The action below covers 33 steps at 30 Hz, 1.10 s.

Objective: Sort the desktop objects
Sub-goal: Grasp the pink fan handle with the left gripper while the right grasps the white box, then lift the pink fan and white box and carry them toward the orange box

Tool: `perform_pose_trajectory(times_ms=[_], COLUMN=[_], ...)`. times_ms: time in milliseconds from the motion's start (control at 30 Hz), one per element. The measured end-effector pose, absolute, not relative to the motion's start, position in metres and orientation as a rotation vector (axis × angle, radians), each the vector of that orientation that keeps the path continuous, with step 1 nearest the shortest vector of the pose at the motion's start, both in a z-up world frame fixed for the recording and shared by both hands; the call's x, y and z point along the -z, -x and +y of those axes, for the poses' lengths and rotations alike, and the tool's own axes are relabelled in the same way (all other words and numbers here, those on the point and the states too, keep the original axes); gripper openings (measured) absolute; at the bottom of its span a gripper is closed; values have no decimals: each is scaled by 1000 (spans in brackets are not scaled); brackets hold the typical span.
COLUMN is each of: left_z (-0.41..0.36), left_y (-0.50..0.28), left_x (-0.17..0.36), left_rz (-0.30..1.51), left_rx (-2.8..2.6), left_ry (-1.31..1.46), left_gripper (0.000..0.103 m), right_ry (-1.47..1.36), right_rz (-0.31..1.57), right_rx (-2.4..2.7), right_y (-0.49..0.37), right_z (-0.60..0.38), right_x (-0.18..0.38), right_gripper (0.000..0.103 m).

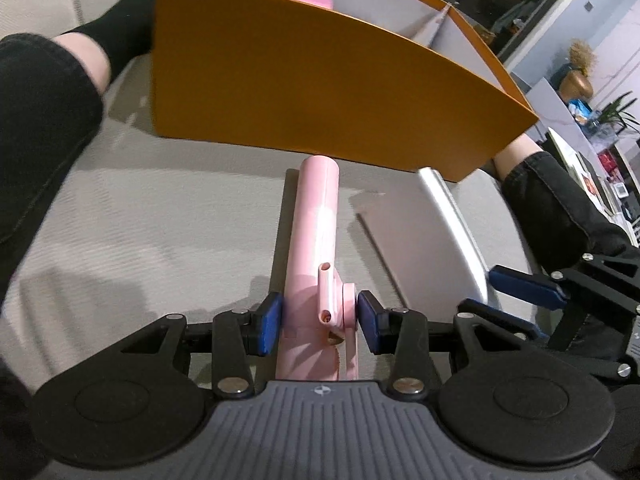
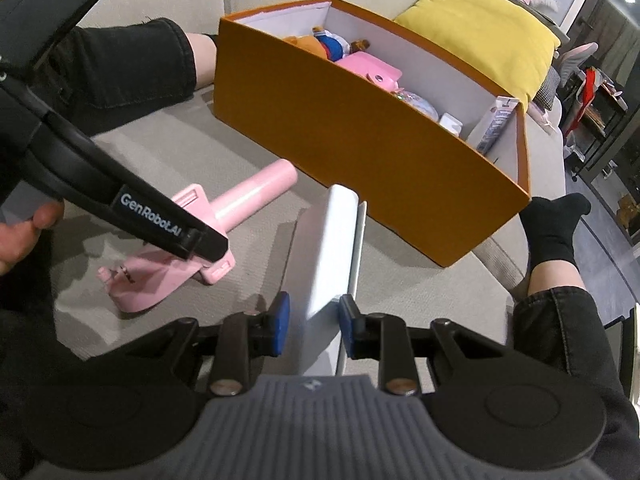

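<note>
Left wrist view: the left gripper (image 1: 318,322) is clamped on a pink selfie stick (image 1: 316,240), its pads pressing the clamp end while the handle points toward an orange box (image 1: 320,80) on a grey sofa (image 1: 160,220). In the right wrist view, the right gripper (image 2: 314,322) is clamped on a white flat case (image 2: 328,248), held on edge, just short of the box. Both grips sit at one end of a long object, so either may swing or slip when lifted. The two grippers are close and could collide at the box wall. The box already holds toys (image 2: 332,46), leaving little room.
</note>
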State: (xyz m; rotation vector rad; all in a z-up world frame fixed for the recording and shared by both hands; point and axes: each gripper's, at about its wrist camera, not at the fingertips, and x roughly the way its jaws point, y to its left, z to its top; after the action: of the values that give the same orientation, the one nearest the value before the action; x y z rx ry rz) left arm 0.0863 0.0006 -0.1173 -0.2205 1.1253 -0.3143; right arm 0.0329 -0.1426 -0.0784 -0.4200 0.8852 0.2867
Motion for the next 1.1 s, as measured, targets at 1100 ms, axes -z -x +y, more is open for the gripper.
perform_pose_trajectory(times_ms=[1100], left_z=[25], left_y=[-81], left_x=[127], left_rz=[1139], left_rx=[313], left_ry=[289], left_gripper=[48], right_ry=[684], right_rz=[896], right_rx=[-99], right_y=[-40], right_z=[-124], right_x=[133], right_gripper=[54])
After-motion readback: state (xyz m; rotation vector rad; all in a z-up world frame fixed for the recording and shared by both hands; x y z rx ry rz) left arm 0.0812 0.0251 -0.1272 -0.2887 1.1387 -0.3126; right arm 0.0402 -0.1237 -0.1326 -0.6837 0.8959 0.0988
